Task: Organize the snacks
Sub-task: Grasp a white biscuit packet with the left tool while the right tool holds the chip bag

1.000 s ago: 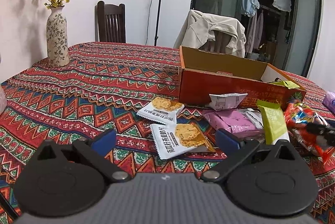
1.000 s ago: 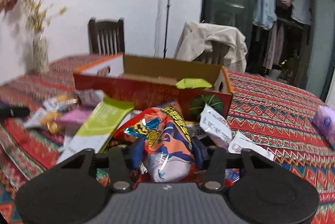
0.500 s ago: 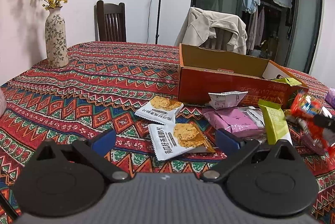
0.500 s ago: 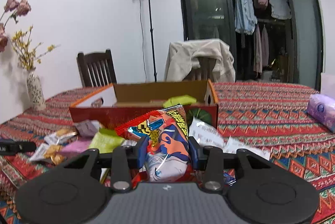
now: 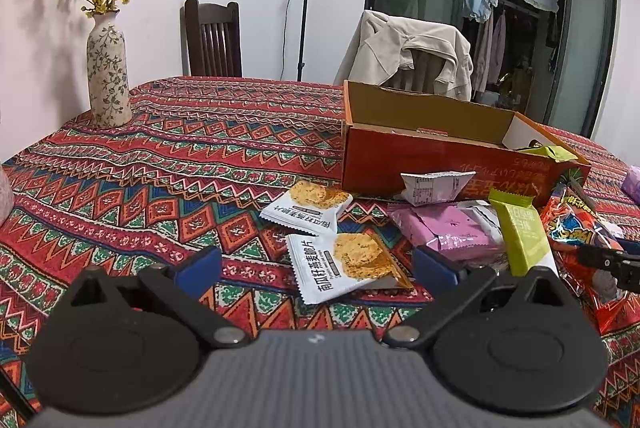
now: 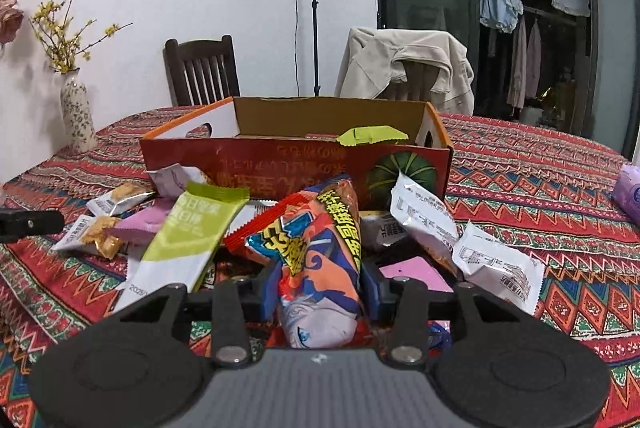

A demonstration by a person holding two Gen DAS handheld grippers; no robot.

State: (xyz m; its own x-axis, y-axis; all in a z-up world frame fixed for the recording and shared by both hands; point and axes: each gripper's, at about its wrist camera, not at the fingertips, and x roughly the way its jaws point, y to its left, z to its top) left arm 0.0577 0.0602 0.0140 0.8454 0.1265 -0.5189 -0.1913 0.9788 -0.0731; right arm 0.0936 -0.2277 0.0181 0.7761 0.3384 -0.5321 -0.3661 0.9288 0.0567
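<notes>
My right gripper (image 6: pixel 320 288) is shut on a red and orange snack bag (image 6: pixel 316 252) and holds it in front of the open orange cardboard box (image 6: pixel 296 156). The bag also shows at the right of the left wrist view (image 5: pixel 576 228). My left gripper (image 5: pixel 316 264) is open and empty, low over the table, with a white oat-crisp packet (image 5: pixel 344 264) between its fingers. A second oat-crisp packet (image 5: pixel 308 208), a pink packet (image 5: pixel 444 228) and a green bar packet (image 5: pixel 520 232) lie before the box (image 5: pixel 420 164).
A patterned cloth covers the table (image 5: pixel 180 168). A flowered vase (image 5: pixel 108 76) stands at the back left. White packets (image 6: pixel 496 260) lie right of the held bag. A purple tissue pack (image 6: pixel 628 192) sits at the far right. Chairs stand behind the table.
My right gripper has lifted the red snack bag, swung up and come back down close in front of the box. The left gripper has stayed nearly still.
</notes>
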